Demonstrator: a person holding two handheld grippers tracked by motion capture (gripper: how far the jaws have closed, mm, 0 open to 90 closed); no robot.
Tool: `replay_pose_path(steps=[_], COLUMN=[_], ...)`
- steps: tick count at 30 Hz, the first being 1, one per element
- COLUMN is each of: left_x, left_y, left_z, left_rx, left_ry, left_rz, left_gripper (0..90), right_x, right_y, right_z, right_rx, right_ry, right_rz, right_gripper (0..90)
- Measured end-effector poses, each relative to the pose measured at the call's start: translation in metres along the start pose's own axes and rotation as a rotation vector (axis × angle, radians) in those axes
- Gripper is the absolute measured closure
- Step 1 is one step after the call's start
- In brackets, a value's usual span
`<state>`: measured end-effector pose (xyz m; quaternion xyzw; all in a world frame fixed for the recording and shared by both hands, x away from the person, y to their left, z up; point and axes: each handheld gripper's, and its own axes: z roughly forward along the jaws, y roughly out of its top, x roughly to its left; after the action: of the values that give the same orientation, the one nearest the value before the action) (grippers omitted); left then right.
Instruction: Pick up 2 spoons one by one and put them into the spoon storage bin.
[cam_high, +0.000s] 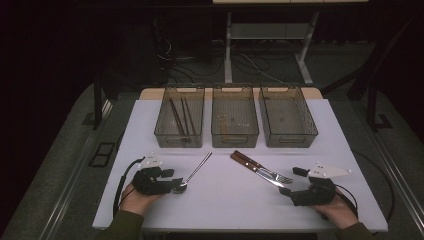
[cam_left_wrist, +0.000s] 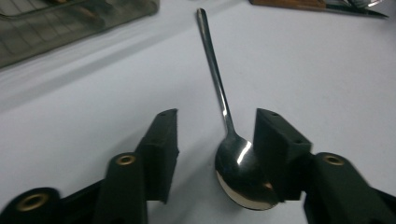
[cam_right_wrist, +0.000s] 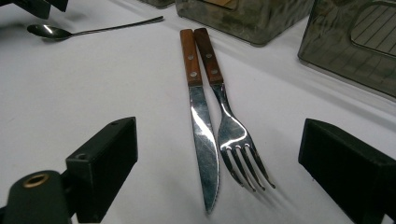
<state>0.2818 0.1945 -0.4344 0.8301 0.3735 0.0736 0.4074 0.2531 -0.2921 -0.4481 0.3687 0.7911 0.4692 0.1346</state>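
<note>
A steel spoon (cam_high: 196, 171) lies on the white table (cam_high: 225, 205), handle pointing toward the bins. My left gripper (cam_high: 172, 180) is low over its bowl. In the left gripper view the spoon bowl (cam_left_wrist: 243, 172) sits between the jaws of the left gripper (cam_left_wrist: 217, 116), against the right-hand jaw, with a gap to the other. A wooden-handled knife (cam_right_wrist: 203, 135) and fork (cam_right_wrist: 233, 135) lie side by side. My right gripper (cam_right_wrist: 218, 128) stands wide open around their tips without touching them; the high view shows the right gripper (cam_high: 292, 181) at the knife (cam_high: 255, 169) end.
Three clear bins stand in a row at the table's far side: the left bin (cam_high: 179, 135) holds a few dark sticks, the middle bin (cam_high: 234, 137) some light pieces, the right bin (cam_high: 289, 140) looks bare. Cables trail from both grippers.
</note>
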Motion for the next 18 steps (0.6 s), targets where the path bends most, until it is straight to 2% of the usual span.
replay_pose_path(steps=[3,6,10,12,13,17,18], left_x=[-0.001,0.000,0.003,0.003,0.004,0.009,0.009], left_y=[0.001,0.007,0.017,0.022,0.025,0.039,0.042], left_z=[0.002,0.008,0.020,0.027,0.030,0.043,0.046], left_rx=[0.004,0.019,0.048,0.071,0.089,0.099,0.090], left_ry=[-0.008,-0.005,-0.022,-0.027,-0.025,-0.010,-0.012], left_rz=[0.008,0.020,0.048,0.053,0.069,0.079,0.072], left_gripper=[58.7,70.5,85.7,89.7,89.7,89.9,89.9], right_x=[0.000,0.000,0.000,0.000,0.000,-0.001,-0.002], right_y=[0.000,0.000,0.000,0.000,0.000,0.000,0.000], right_z=[0.001,0.001,0.002,0.002,0.002,0.001,0.001], right_rx=[0.004,0.005,0.007,0.006,0.006,0.006,0.005], right_ry=[0.002,0.004,0.002,0.002,0.002,-0.004,-0.004], right_rz=[-0.002,-0.002,0.000,-0.003,-0.001,0.005,0.004], right_gripper=[11.2,11.2,11.2,11.2,11.2,11.2,11.2])
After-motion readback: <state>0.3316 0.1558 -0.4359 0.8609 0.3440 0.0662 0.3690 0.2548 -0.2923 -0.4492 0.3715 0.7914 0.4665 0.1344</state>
